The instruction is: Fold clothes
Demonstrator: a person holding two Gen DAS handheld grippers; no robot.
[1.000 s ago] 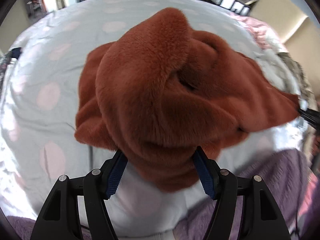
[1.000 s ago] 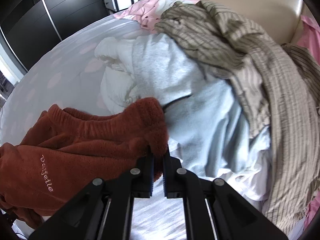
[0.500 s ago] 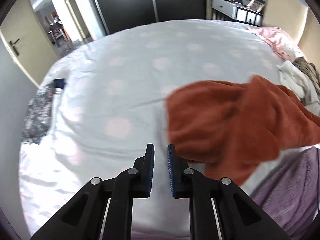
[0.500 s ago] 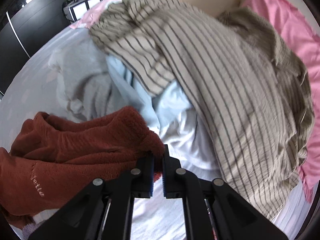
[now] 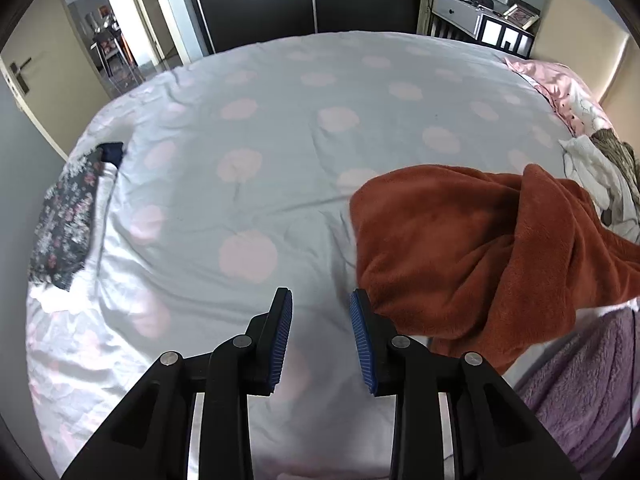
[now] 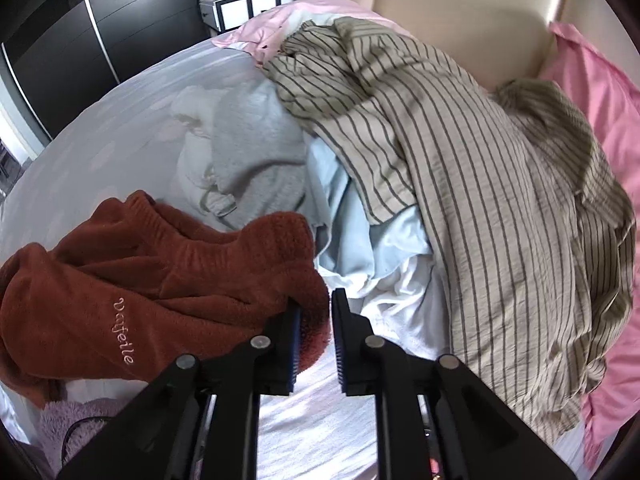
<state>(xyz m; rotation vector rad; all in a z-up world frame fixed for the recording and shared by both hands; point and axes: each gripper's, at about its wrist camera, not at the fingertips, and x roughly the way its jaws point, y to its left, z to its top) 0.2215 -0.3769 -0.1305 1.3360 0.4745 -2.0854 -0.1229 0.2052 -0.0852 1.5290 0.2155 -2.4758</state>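
A rust-brown fleece garment lies bunched on the dotted bed sheet, right of my left gripper. That gripper's jaws are opening and hold nothing; only sheet shows between them. In the right wrist view the fleece's ribbed waistband and its embroidered lettering face me. My right gripper has its jaws opening, and the waistband's corner still sits between them against the left pad, with a gap at the right pad.
A heap of clothes lies by the headboard: a striped shirt, a grey garment, a pale blue one. A pink pillow is at the right. A purple fleece and a dark floral cloth lie at the bed's edges.
My left gripper let go of the fleece, swung left and up over bare sheet, shut, then parted again. My right gripper rose with the waistband and its jaws have begun to part.
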